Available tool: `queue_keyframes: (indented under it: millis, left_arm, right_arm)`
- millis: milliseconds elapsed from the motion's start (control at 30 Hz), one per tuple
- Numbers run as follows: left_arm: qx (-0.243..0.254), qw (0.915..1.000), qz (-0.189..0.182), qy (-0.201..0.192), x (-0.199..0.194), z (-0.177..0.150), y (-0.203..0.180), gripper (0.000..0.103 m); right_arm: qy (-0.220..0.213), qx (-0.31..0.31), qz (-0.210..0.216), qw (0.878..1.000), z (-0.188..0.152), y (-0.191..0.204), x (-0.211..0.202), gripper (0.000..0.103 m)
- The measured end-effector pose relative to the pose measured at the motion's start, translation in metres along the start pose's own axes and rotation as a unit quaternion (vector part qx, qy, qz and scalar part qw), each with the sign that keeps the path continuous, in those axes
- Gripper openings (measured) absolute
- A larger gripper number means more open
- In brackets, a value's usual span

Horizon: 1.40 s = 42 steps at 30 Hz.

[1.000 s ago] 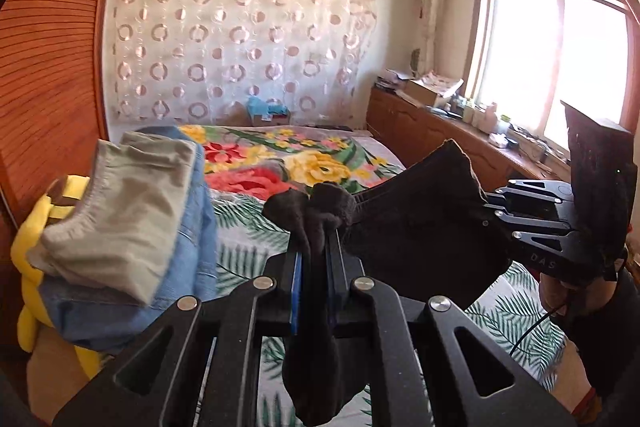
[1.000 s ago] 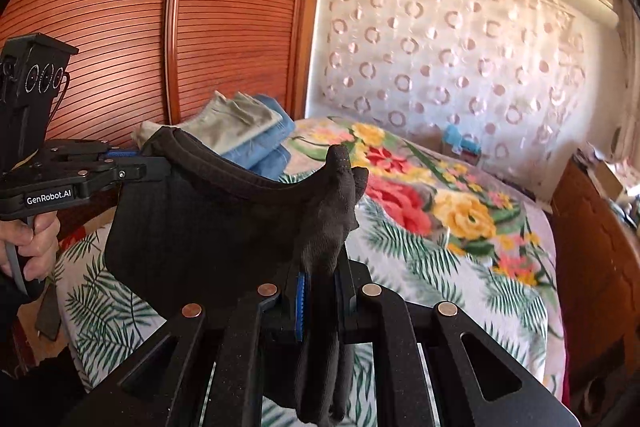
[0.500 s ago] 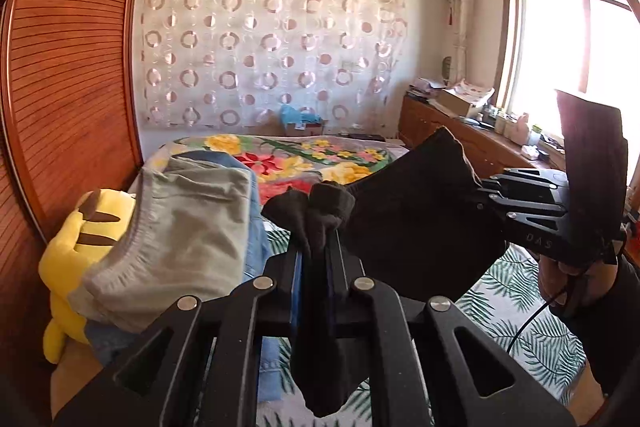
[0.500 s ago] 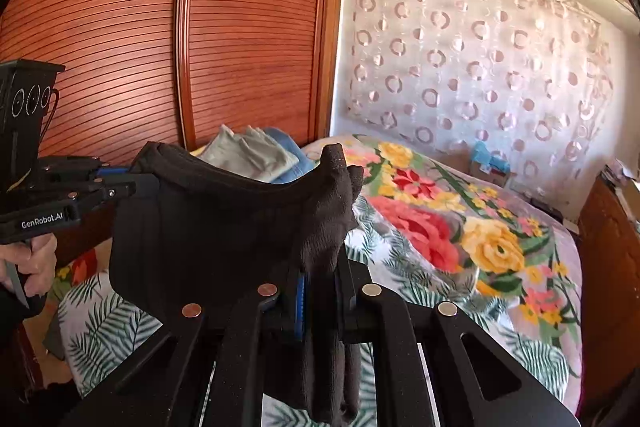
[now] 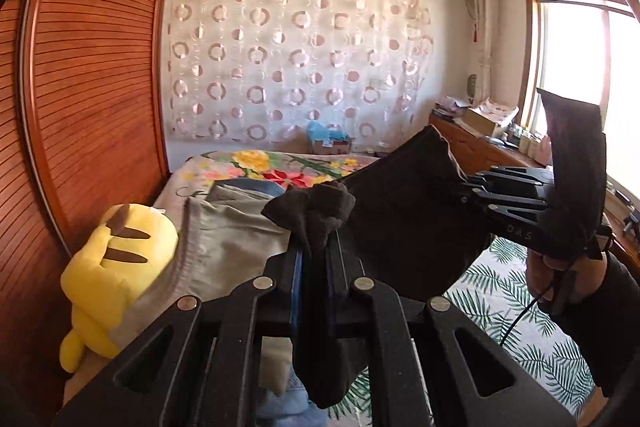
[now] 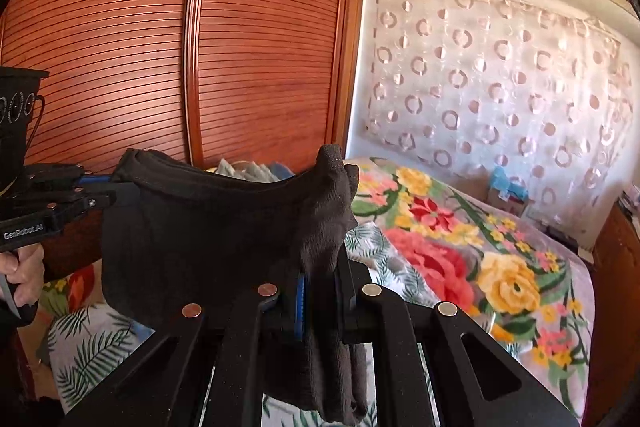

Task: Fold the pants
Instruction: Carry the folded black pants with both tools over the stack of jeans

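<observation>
The dark brown knitted pants are hanging folded in the air above the floral-patterned bed cover, stretched between both tools. The left gripper is clamping one bunched corner; the right gripper is pinching the other corner tightly. A folded grey-and-denim clothes pile is lying beside a yellow plush toy.

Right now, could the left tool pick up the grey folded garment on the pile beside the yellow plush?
Probably not yet. The left tool is shut on the dark pants, held up with the right tool. The grey garment lies uncovered just ahead, but the pants must go down first.
</observation>
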<state>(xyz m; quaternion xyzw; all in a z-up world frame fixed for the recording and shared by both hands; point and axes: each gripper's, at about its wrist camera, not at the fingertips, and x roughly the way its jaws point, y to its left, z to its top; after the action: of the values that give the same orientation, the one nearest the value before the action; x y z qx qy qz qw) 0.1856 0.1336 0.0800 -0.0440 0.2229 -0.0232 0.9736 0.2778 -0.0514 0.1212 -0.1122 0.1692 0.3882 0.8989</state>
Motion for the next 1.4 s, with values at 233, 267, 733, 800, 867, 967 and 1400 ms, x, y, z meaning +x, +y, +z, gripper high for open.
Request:
queue_keyframes:
  millis: [233,267,733,800,867,967,1400]
  left_arm:
    - [-0.016,0.9995,0.021,-0.017,-0.005,0.003,0.015,0.011]
    - [-0.018,0.9994,0.023,-0.019,-0.005,0.003,0.017,0.011]
    - [-0.056,0.9955,0.068,-0.033,-0.007,-0.024,0.047,0.011]
    - [-0.059,0.9953,0.070,-0.033,-0.009,-0.026,0.049,0.011]
    - [-0.068,0.9945,0.073,-0.032,-0.010,-0.032,0.052,0.011]
    - [-0.100,0.9924,0.067,-0.022,-0.009,-0.042,0.056,0.011]
    - [-0.116,0.9883,0.099,-0.002,0.001,-0.057,0.068,0.011]
  right_arm:
    - [-0.012,-0.022,0.012,1.000,0.012,-0.001,0.020,0.011]
    - [-0.015,-0.026,0.014,0.999,0.014,-0.001,0.024,0.011]
    - [-0.010,-0.085,0.039,0.996,0.027,0.004,0.089,0.011]
    - [-0.009,-0.088,0.047,0.995,0.028,0.004,0.097,0.011]
    - [-0.008,-0.090,0.054,0.994,0.029,0.004,0.102,0.011]
    - [-0.003,-0.096,0.067,0.993,0.028,0.007,0.113,0.011]
    - [0.034,-0.080,0.076,0.993,0.036,0.001,0.137,0.030]
